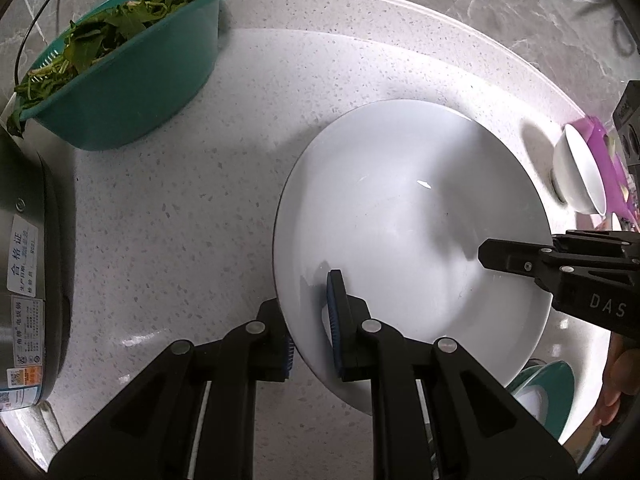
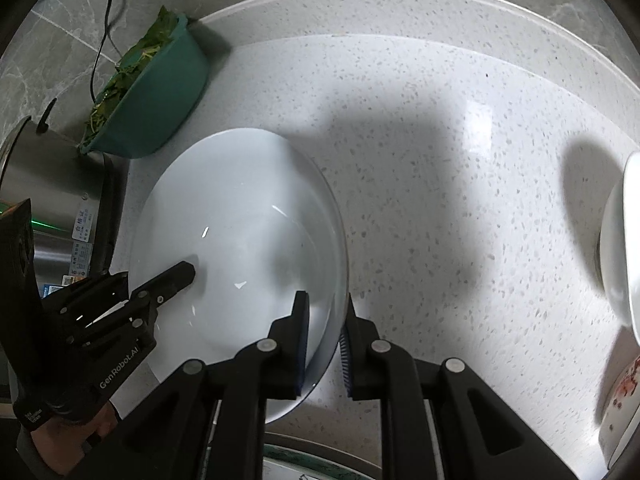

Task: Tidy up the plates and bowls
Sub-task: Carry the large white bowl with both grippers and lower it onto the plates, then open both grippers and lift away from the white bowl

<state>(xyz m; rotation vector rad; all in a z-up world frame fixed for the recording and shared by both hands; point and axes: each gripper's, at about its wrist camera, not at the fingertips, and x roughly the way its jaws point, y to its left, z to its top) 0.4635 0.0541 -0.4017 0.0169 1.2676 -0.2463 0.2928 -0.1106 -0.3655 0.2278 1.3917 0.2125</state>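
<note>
A large white plate (image 1: 408,224) is held above the speckled counter (image 1: 180,220) by both grippers. My left gripper (image 1: 312,324) is shut on the plate's left rim, one finger above and one below. My right gripper (image 2: 324,340) straddles the plate's (image 2: 240,248) right rim; a small gap shows beside the outer pad, so contact is unclear. The right gripper also shows in the left wrist view (image 1: 560,272). A white bowl (image 1: 576,172) stands at the right on the counter. A teal-rimmed dish (image 1: 540,388) lies below the plate.
A teal colander of leafy greens (image 1: 132,64) stands at the back left. A steel rice cooker (image 1: 28,280) sits at the left edge. A purple tray (image 1: 608,160) is at the far right. A patterned bowl (image 2: 624,392) sits low right in the right wrist view.
</note>
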